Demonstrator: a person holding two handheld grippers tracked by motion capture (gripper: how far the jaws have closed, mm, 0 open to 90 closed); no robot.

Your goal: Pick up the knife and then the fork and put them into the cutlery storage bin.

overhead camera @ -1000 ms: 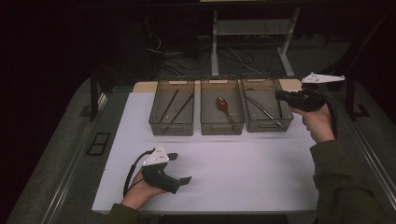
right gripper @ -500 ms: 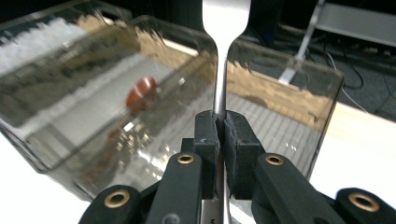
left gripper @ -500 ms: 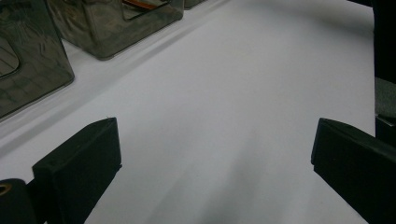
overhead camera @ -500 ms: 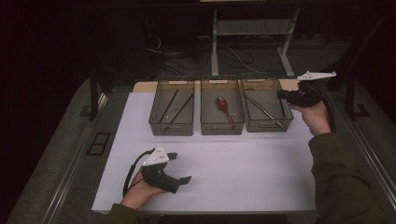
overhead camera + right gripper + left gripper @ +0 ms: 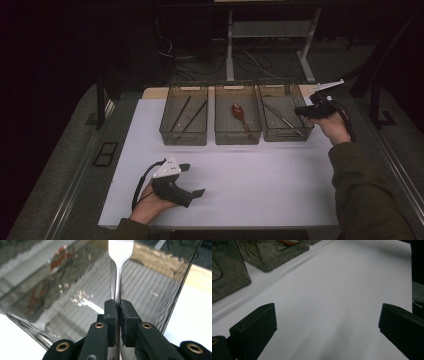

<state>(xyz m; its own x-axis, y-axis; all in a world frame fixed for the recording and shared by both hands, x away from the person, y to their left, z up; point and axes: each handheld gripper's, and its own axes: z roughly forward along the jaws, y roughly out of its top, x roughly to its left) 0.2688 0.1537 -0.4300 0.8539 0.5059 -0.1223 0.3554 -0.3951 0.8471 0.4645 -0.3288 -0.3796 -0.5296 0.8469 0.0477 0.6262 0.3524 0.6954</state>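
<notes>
Three clear smoky bins stand in a row at the back of the white table (image 5: 260,185). My right gripper (image 5: 306,111) hovers at the right bin's (image 5: 282,138) right rim, shut on a flat metal utensil (image 5: 120,270) that points into the bin (image 5: 155,277). In the right gripper view its jaws (image 5: 119,310) pinch the utensil's narrow neck. More metal utensils (image 5: 280,117) lie in that bin. My left gripper (image 5: 192,179) rests on the table near the front left, open, and nothing lies between its jaws (image 5: 327,312).
The middle bin (image 5: 238,141) holds a red spoon (image 5: 240,114), and the left bin (image 5: 183,141) holds dark sticks (image 5: 186,116). Two bin corners (image 5: 274,255) show at the upper left of the left gripper view. A person's sleeve (image 5: 365,190) crosses the table's right edge.
My right gripper has shifted slightly left toward the right bin, still holding the utensil. The left gripper has stayed in place.
</notes>
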